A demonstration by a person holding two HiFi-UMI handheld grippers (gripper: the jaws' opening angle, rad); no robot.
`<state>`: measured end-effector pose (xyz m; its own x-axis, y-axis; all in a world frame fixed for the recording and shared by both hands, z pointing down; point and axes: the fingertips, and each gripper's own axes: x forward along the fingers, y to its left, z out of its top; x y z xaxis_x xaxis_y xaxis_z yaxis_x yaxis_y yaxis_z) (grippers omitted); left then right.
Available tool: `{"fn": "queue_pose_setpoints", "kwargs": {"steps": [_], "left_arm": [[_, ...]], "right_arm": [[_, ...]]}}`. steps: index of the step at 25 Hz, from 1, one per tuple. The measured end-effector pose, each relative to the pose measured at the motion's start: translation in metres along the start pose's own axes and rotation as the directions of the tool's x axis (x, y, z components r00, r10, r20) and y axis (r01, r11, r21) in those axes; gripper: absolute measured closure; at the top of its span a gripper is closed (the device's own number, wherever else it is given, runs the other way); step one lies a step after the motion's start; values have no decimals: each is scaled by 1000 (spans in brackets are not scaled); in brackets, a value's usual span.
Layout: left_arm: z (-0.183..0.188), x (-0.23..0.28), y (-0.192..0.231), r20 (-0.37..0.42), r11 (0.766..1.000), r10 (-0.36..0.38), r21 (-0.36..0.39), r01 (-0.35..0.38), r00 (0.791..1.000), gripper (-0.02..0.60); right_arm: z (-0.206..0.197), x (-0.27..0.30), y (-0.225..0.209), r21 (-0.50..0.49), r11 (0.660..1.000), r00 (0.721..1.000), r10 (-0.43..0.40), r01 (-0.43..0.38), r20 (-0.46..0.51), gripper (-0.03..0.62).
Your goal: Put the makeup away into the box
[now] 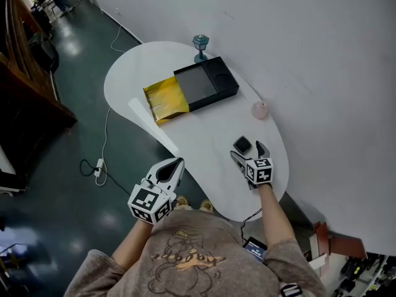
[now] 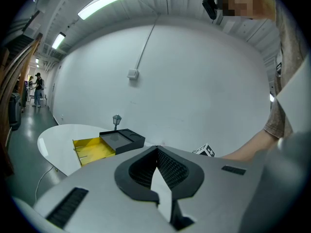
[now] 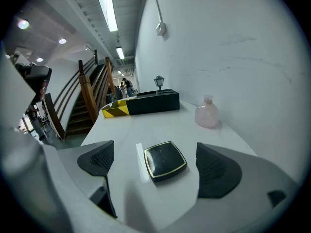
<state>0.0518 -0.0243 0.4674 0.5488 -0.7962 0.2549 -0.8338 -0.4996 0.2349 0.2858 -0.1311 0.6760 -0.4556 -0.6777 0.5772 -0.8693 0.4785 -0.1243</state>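
Note:
A black square compact with a gold rim lies flat on the white table. My right gripper is open, one jaw on each side of the compact, not touching it. The black box stands at the far end, its yellow drawer pulled out and empty. My left gripper is shut on nothing, hovering at the table's near left edge. The left gripper view shows the box and its drawer beyond the closed jaws.
A pink round bottle stands near the wall, right of the box; it also shows in the right gripper view. A small teal lantern figurine stands behind the box. A cable and a power strip lie on the dark floor at the left.

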Motion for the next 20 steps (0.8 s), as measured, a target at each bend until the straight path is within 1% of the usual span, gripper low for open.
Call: {"fn": "queue_pose_setpoints", "kwargs": {"steps": [5, 10, 16, 19, 20], "left_arm": [[-4, -4, 5, -16, 1000, 17, -6, -17, 1000, 561], [-5, -6, 10, -16, 999, 34, -14, -34, 999, 561], [-5, -4, 13, -12, 999, 43, -25, -43, 999, 561], [-4, -2, 13, -14, 999, 40, -28, -41, 999, 561], [-5, -2, 12, -15, 999, 40, -30, -40, 999, 561]], "right_arm": [[-12, 17, -3, -29, 1000, 999, 11, -13, -51, 57], [-15, 24, -4, -43, 999, 997, 14, -17, -75, 66], [-22, 27, -10, -44, 999, 995, 6, -11, -102, 123], [-24, 27, -11, -56, 998, 993, 5, -12, -115, 172], [-25, 28, -11, -62, 998, 993, 3, -11, -120, 180]]}}
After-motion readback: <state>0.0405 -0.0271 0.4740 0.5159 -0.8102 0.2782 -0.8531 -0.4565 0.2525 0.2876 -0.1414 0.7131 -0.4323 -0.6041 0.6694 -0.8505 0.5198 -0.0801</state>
